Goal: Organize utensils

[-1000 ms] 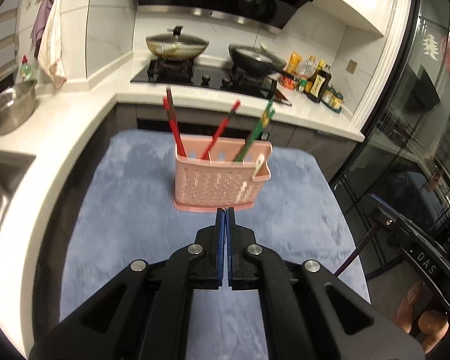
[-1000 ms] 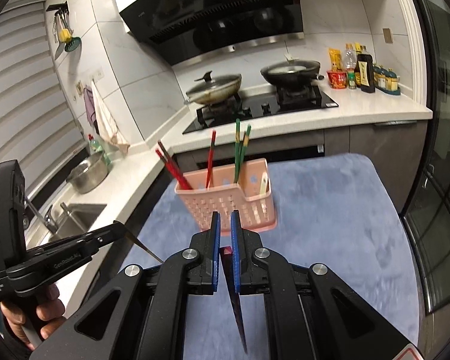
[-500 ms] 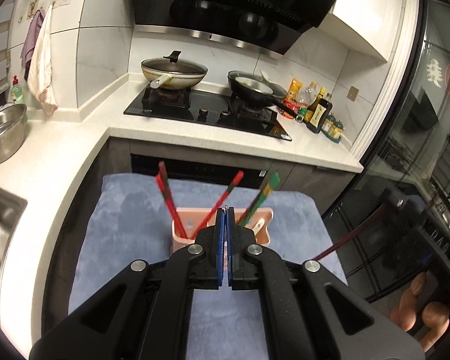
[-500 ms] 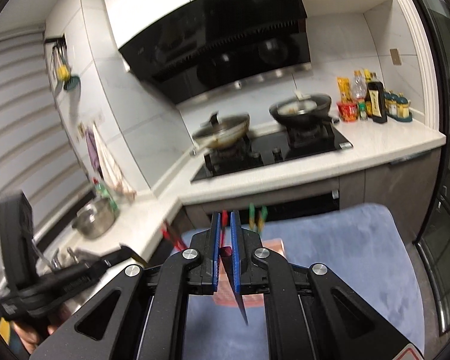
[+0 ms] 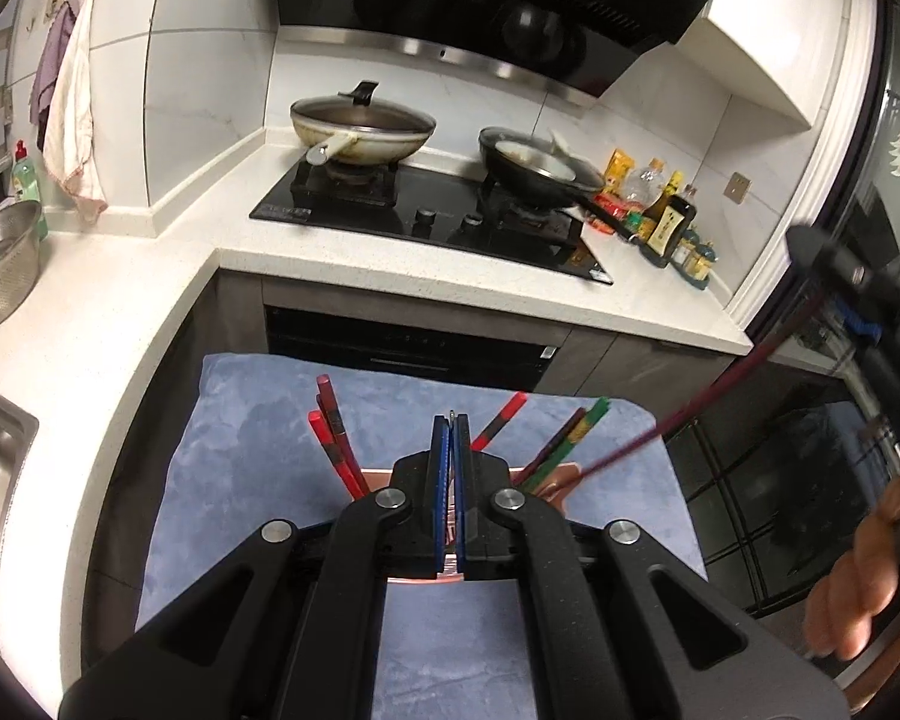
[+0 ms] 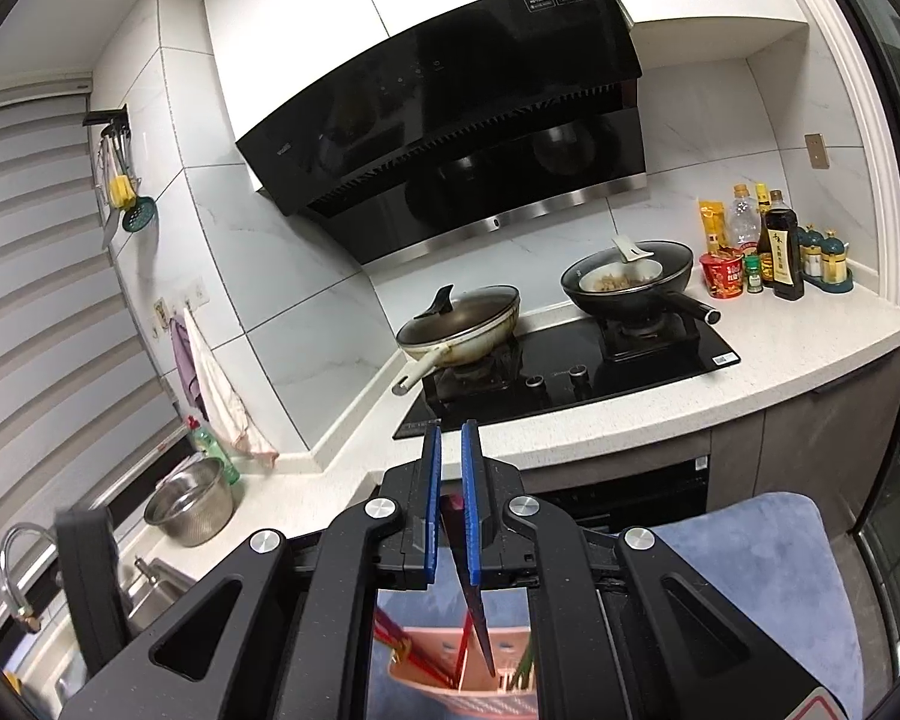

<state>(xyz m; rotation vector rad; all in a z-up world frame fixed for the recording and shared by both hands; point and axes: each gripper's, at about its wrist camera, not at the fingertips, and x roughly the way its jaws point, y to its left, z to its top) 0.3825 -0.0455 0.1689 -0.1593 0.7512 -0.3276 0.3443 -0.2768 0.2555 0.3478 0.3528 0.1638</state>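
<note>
One dark chopstick (image 6: 471,600) is clamped in the right gripper (image 6: 448,498), tip over the pink basket (image 6: 450,684) at bottom centre; tilted, it could miss. The left gripper (image 5: 450,468) is clenched, empty.

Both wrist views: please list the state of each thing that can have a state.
left gripper: shut, holds nothing visible
right gripper: shut on dark red chopstick
pink basket: upright, holds chopsticks
cream wok: lid on
black pan: uncovered

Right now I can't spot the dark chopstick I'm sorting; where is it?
Right wrist view: the chopstick is clamped in the right tool, its tip pointing down over the pink basket.
</note>
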